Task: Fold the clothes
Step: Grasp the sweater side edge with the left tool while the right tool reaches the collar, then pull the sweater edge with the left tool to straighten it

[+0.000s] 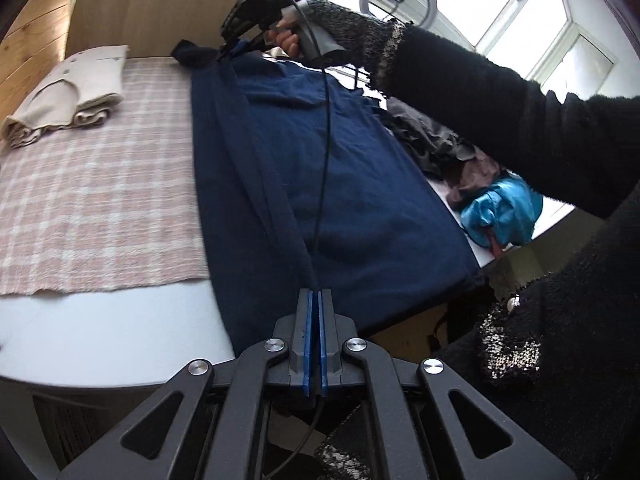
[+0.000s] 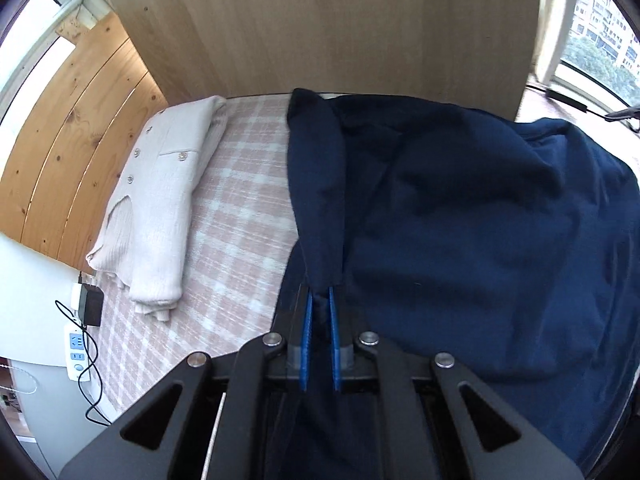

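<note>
A navy blue garment [image 1: 340, 184] lies spread on the table, over a pink plaid cloth [image 1: 100, 184]. My left gripper [image 1: 315, 292] is shut on a raised fold of the garment at its near edge. My right gripper [image 1: 232, 50], seen in the left wrist view at the garment's far end, is shut on the same fold. In the right wrist view the right gripper [image 2: 320, 294] pinches the navy fabric [image 2: 460, 220] between its blue pads [image 2: 307, 320]. The fold runs taut between both grippers.
A folded cream cardigan [image 1: 68, 92] lies at the far left of the plaid cloth; it shows in the right wrist view [image 2: 160, 200] too. A heap of dark and turquoise clothes [image 1: 492, 200] lies right of the garment. A power strip [image 2: 78, 344] hangs at the table's left side.
</note>
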Tool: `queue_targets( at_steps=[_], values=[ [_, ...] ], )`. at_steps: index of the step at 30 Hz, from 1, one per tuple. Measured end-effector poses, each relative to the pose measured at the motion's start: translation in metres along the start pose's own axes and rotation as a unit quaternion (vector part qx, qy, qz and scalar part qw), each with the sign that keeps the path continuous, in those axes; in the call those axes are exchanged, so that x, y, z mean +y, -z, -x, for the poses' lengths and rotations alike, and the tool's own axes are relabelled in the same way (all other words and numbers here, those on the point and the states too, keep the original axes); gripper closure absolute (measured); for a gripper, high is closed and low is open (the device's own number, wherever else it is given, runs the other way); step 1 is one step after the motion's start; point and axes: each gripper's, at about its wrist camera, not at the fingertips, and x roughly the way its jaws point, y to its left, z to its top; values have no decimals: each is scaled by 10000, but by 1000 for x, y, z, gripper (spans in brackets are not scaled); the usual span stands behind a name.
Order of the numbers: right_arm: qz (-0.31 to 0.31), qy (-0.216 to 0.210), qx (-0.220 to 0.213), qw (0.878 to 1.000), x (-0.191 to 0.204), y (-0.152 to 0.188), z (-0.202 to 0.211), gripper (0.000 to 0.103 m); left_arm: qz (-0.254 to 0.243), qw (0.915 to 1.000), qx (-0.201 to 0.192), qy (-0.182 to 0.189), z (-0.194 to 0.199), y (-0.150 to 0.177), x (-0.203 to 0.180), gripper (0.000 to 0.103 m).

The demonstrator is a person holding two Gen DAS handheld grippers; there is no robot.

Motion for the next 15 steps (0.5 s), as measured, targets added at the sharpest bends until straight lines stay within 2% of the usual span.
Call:
queue_targets(
  at_steps=[2,7,10,12,15],
  values=[
    [-132,100,28,9999,-25,11,6,95,-91,9997,181,126,-15,2,-10,101],
    [-111,451,220,9987,-48,23,0,93,-228,9963,790,246,-53,11,-23,100],
    [-86,666,339,9972,-60,30,-4,86,-103,9924,1149,421,-67,16,-25,99],
    [-70,808,419,9958,-67,35,-7,70,-89,9907,1219,600,-66,20,-28,99],
    [94,841,250,9961,-68,43,19,69,-35,9895,1207,797,-52,27,-31,97]
  ],
)
